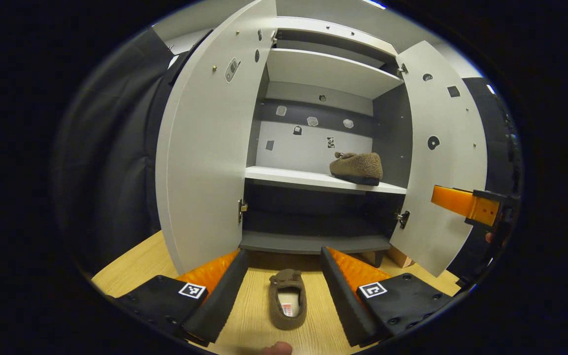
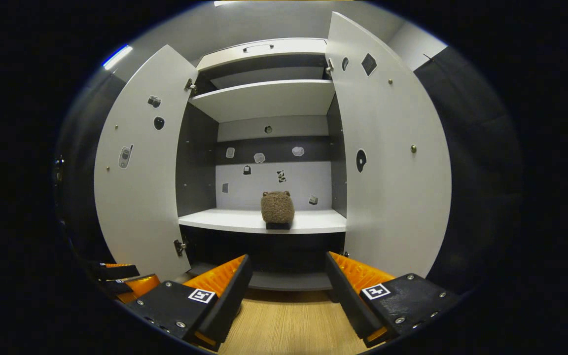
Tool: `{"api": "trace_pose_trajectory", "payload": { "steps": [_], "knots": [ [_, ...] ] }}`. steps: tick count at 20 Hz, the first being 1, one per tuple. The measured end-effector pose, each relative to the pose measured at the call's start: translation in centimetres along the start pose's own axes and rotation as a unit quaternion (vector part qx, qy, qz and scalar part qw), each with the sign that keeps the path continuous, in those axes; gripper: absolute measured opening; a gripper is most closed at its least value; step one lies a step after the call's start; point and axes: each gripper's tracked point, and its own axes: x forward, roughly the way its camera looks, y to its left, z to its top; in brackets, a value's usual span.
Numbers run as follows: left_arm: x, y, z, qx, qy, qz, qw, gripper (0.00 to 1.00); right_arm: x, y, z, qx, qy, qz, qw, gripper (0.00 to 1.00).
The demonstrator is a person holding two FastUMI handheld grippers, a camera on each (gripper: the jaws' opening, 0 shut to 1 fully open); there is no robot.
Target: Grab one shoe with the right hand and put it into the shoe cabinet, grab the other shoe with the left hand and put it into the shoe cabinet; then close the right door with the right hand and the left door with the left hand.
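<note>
Shoes: one shelved (image 1: 357,168), one floored (image 1: 287,305)

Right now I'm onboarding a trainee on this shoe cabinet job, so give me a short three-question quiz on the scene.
1. True or false: both cabinet doors, left door and right door, stand open.
2. Where is the shoe on the shelf relative to the shoe on the floor: A higher, B lower, C same level?
3. Fill in: the left hand-held gripper is ____ with the floor shoe lying between its fingers.

Key: 1 true; 2 A; 3 open
</note>
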Motion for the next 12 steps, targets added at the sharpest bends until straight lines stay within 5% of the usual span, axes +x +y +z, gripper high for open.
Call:
{"api": "trace_pose_trajectory", "payload": {
  "steps": [4, 8, 12],
  "knots": [
    [1.9, -0.1, 0.1, -0.031, 0.006, -0.028, 0.999, 0.96, -1.0, -0.8, 0.5, -0.007, -0.005, -0.006, 1.0, 0.92],
    [5.1, 0.2, -7.4, -0.038, 0.13, -0.056, 0.989, 0.97, -1.6, -0.9, 0.8, -0.011, -0.013, -0.002, 1.0, 0.92],
    [7.4, 2.7, -13.9, -0.01, 0.206, -0.041, 0.978, 0.98, -2.5, -1.5, -0.1, -0.02, -0.004, -0.01, 1.0, 0.92]
  ]
}}
